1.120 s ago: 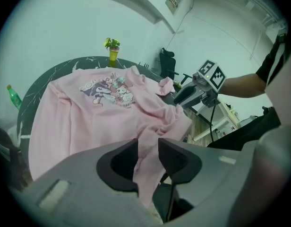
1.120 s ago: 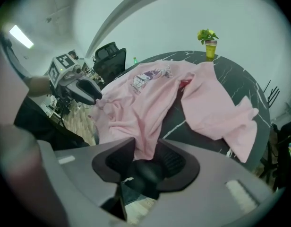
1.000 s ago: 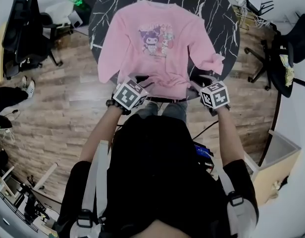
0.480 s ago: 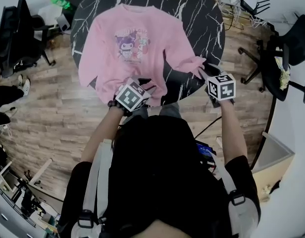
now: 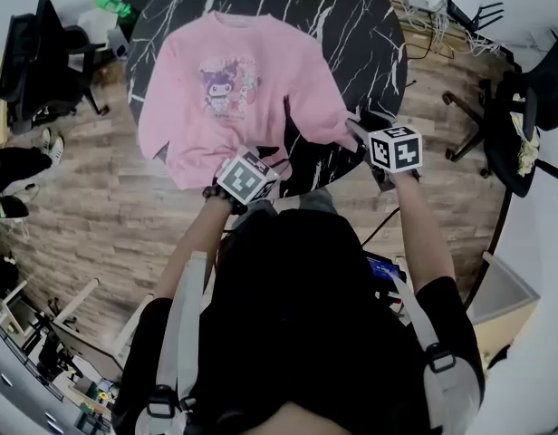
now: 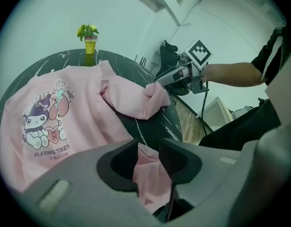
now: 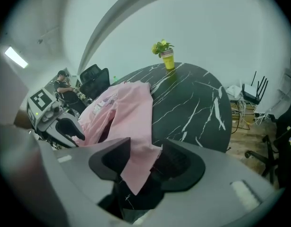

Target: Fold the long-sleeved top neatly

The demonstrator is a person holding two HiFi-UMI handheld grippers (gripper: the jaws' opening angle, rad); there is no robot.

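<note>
Standing beyond the pink top [image 6: 74, 122], 1 yellow pot [image 6: 90, 47] holds a plant [image 6: 87, 30].

Top [image 5: 234, 89]: pink throughout, sleeves and hem left plain. Print [image 5: 226, 82] on chest: cartoon figures done in white, dark purple and pink, with pink heart set between them and dark lettering beneath. Counter [image 5: 351, 34]: black, veined with white like marble. Floor [image 5: 107, 207]: brown wood planks, streaked with grain. Pot [image 6: 90, 45]: yellow. Plant [image 6: 88, 30]: green. Chair [image 5: 43, 62]: black. Bottle [image 5: 111, 5]: green. Shirt [image 5: 297, 315]: black, crossed by pale grey straps [image 5: 184, 320].
</note>
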